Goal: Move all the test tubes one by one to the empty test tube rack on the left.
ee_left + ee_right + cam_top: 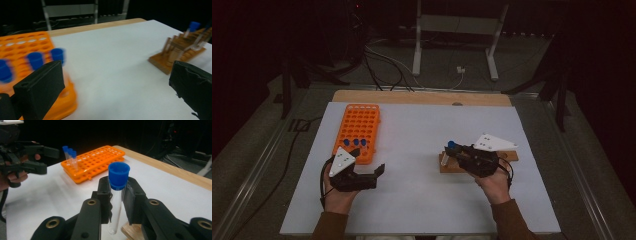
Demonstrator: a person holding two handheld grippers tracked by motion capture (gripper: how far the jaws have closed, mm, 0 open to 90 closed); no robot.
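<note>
Item: clear blue-capped tube (117, 195), clamped in right gripper (117, 202).

Held upright just under the cap, long axis vertical, lower end hanging free over the near edge of wooden stand (472, 164). Orange rack (96, 161) lay ahead and to the left of the right gripper, well apart, three capped tubes (70, 155) already seated at its near end. Left gripper (374, 172) stood wide and empty just beside that rack, nearer to it than the right.

The room is dim, its background almost black, and soft overhead light falls on the white surface (422, 150) without glare. In the left gripper view, the orange rack (27, 50) beside the hand-held gripper's (120, 85) jaws smears with motion blur; the right gripper view is sharper.
</note>
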